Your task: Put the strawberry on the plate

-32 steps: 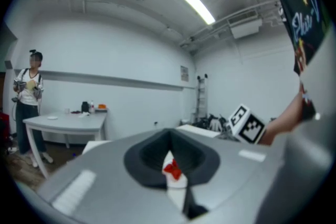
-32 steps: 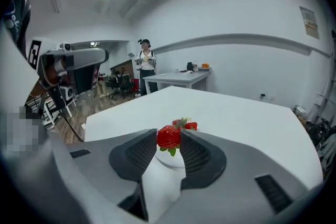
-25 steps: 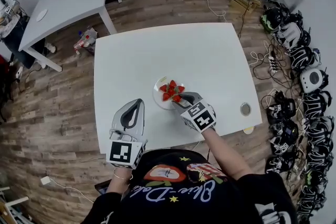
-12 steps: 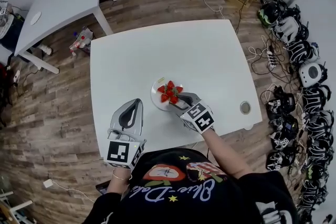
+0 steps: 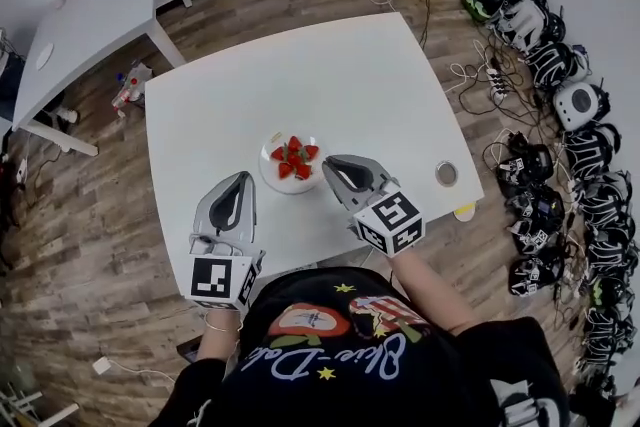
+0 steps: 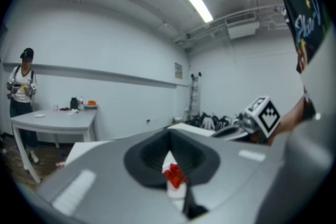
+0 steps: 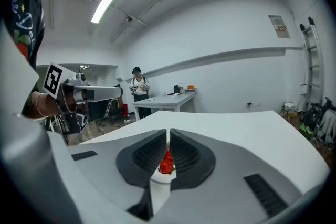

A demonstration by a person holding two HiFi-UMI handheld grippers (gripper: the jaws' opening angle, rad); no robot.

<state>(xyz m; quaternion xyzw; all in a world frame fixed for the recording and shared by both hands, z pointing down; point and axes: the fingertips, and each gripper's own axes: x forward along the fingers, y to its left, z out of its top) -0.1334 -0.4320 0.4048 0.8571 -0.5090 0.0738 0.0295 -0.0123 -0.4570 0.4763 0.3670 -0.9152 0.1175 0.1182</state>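
Several red strawberries [image 5: 291, 158] lie heaped on a small white plate [image 5: 268, 177] near the front middle of the white table [image 5: 380, 95]. My right gripper [image 5: 335, 167] hangs just right of the plate, apart from it. Its jaws are closing to a narrow slit with nothing between them. In the right gripper view the strawberries [image 7: 166, 161] and plate [image 7: 160, 178] show beyond the jaws [image 7: 168, 136]. My left gripper [image 5: 238, 183] is shut and empty, front-left of the plate. Past the tips of the left gripper [image 6: 169, 147] in its own view lie the strawberries [image 6: 174, 176].
A small round disc [image 5: 446, 174] lies near the table's right edge, with a yellow item [image 5: 464, 212] at the front right corner. Headsets and cables [image 5: 560, 105] crowd the floor on the right. A grey table [image 5: 80, 25] stands at back left, with a person [image 7: 138, 86] near it.
My right gripper has drawn back from the plate toward the front right, and its jaws have come nearly together. The left gripper has kept its place.
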